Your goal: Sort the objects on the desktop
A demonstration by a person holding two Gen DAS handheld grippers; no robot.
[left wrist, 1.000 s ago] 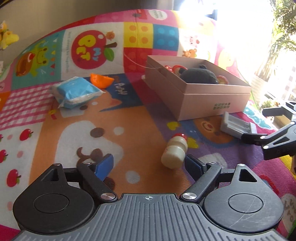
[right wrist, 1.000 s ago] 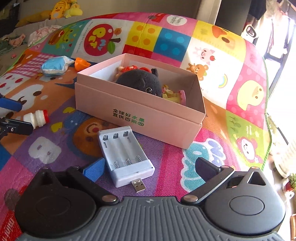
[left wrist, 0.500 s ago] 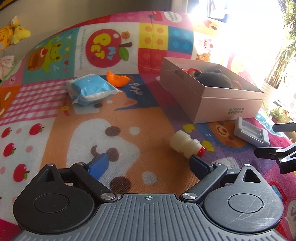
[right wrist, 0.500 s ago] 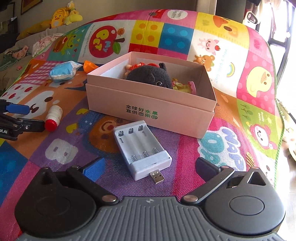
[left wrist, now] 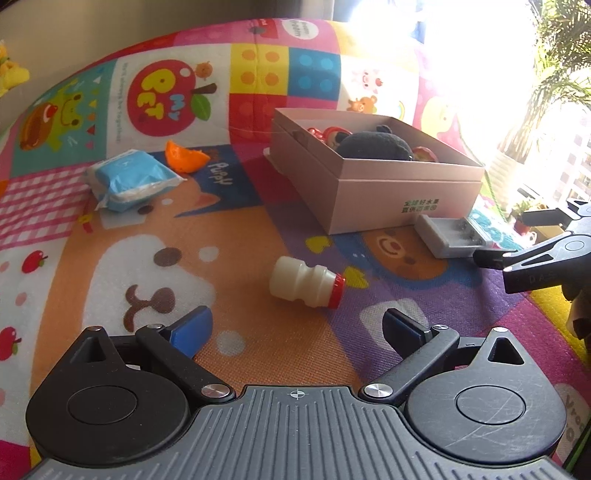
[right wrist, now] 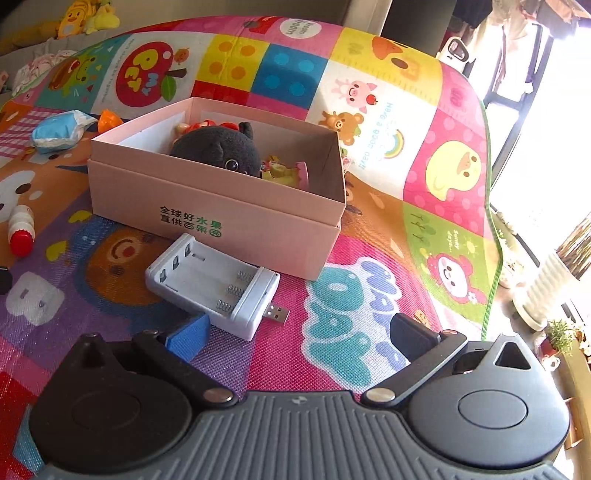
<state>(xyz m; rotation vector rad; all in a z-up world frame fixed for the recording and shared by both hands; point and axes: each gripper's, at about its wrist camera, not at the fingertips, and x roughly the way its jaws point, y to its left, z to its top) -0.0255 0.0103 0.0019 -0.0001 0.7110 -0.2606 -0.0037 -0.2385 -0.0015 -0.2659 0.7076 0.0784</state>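
A small white bottle with a red cap (left wrist: 304, 286) lies on its side on the play mat, just beyond the fingertips of my left gripper (left wrist: 295, 326). The left jaws are opening and nothing is between them. My right gripper (right wrist: 299, 332) is open over the mat. A white battery holder with a USB plug (right wrist: 210, 284) lies right ahead of its blue left pad, not gripped. Behind it stands the open pink box (right wrist: 207, 206) with a black plush toy (right wrist: 221, 147) and small toys inside. The left wrist view also shows the box (left wrist: 369, 192) and holder (left wrist: 450, 236).
A blue wrapped packet (left wrist: 129, 177) and an orange piece (left wrist: 184, 157) lie on the mat at the far left. The mat's green edge (right wrist: 493, 236) drops off on the right toward a bright window with plants. Yellow soft toys (right wrist: 88, 16) sit beyond the mat.
The left jaws have spread wider. The bottle, close against the left gripper's right finger a second ago, now lies free ahead with its cap turned right. The right view swung slightly, bringing the holder nearer.
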